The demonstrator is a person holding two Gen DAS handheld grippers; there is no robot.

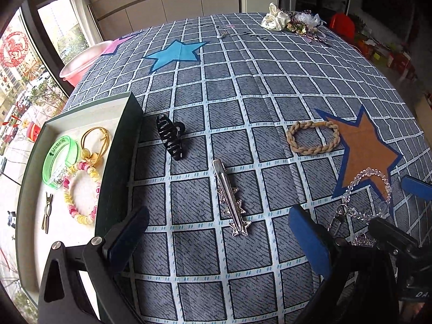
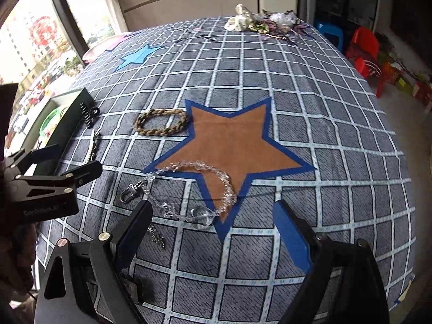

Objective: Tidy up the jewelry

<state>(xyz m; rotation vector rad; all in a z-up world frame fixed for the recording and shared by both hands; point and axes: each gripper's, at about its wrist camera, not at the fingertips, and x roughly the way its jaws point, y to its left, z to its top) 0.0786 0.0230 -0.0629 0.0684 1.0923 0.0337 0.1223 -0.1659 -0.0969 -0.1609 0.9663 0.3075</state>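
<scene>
A green tray [image 1: 122, 124] at the left holds a green bangle [image 1: 58, 159], a gold hair tie [image 1: 97, 140], a pink-yellow bead bracelet [image 1: 81, 191] and a small clip [image 1: 47, 212]. On the cloth lie a black claw clip [image 1: 170, 136], a silver star hair clip [image 1: 232, 199], a braided tan bracelet [image 1: 313, 137] and a clear crystal bracelet [image 2: 194, 189]. My left gripper [image 1: 218, 232] is open over the silver clip. My right gripper [image 2: 213, 224] is open, with the crystal bracelet between and just ahead of its fingers.
The checked cloth [image 1: 243, 86] has blue [image 1: 175, 54] and brown star patches [image 2: 232, 145]. A pile of hair accessories [image 1: 291, 21] lies at the far edge. A pink basin [image 1: 78, 64] sits off the table's left; red stools [image 2: 364, 51] stand at the right.
</scene>
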